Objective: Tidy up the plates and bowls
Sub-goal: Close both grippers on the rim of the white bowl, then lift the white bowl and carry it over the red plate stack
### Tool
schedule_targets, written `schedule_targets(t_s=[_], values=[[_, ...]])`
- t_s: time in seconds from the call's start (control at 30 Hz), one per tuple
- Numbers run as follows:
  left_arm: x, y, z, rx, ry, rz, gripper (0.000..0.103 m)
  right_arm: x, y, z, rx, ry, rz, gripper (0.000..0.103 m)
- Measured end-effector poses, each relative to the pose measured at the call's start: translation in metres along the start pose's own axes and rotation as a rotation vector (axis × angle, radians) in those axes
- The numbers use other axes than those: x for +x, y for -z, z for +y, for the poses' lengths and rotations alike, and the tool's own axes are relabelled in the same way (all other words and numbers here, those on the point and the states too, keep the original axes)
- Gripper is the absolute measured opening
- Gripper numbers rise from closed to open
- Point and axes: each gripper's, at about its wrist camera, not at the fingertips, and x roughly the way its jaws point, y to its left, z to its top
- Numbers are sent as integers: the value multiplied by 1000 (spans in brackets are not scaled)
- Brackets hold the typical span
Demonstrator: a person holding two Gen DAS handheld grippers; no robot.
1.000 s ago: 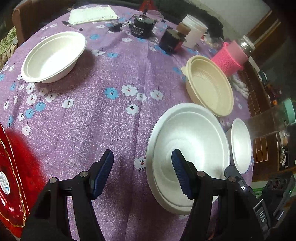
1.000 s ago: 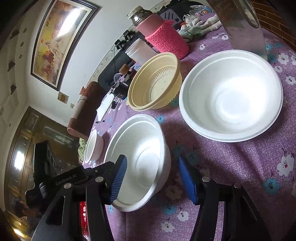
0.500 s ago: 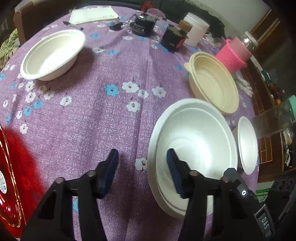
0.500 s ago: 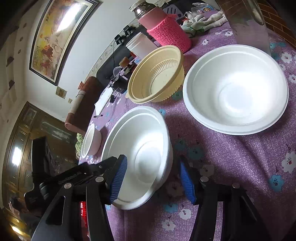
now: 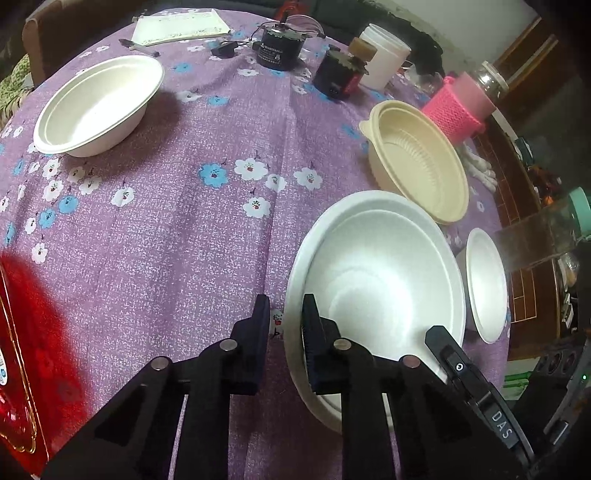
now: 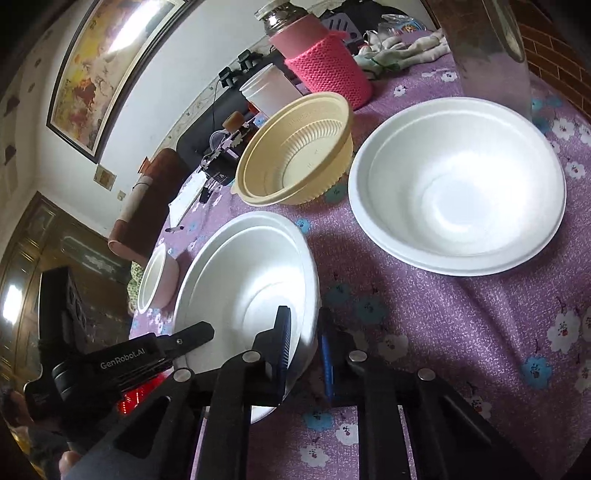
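A stack of two white foam bowls (image 5: 376, 280) sits near the table's front edge; it also shows in the right wrist view (image 6: 247, 280). My left gripper (image 5: 284, 314) is shut on its left rim. My right gripper (image 6: 304, 339) is shut on its right rim. A second white foam bowl (image 6: 458, 184) lies to the right, seen edge-on in the left wrist view (image 5: 485, 280). A cream plastic bowl (image 5: 417, 162) stands behind the stack, also in the right wrist view (image 6: 295, 151). A third white bowl (image 5: 99, 103) is at the far left.
A pink knit-sleeved jar (image 5: 461, 107), a white tub (image 5: 384, 55), dark jars (image 5: 340, 75) and a notepad (image 5: 181, 27) line the back of the purple floral tablecloth (image 5: 177, 221). A red box (image 5: 14, 354) lies at the left front edge.
Both grippers have closed from wide open onto opposite rims of the stacked white bowls. The left gripper moved slightly forward.
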Motion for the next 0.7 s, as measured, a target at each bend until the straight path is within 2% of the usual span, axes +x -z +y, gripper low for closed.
schedule_targets(t_s=[0.1,0.23,0.43,0.7], values=[[-4,2,-2,5,15,3,5,0,0,-1,5,-1,0,12],[-15,5,0,14,15,-14,5,-2,2,5,-12,16,-6,10],[-48,11,13,36,9,-68,5,-15,10,25,-33,-9,-21,10],[-111,18,70,6,-21,-160,6,-25,33,88,-119,-69,-16,9]])
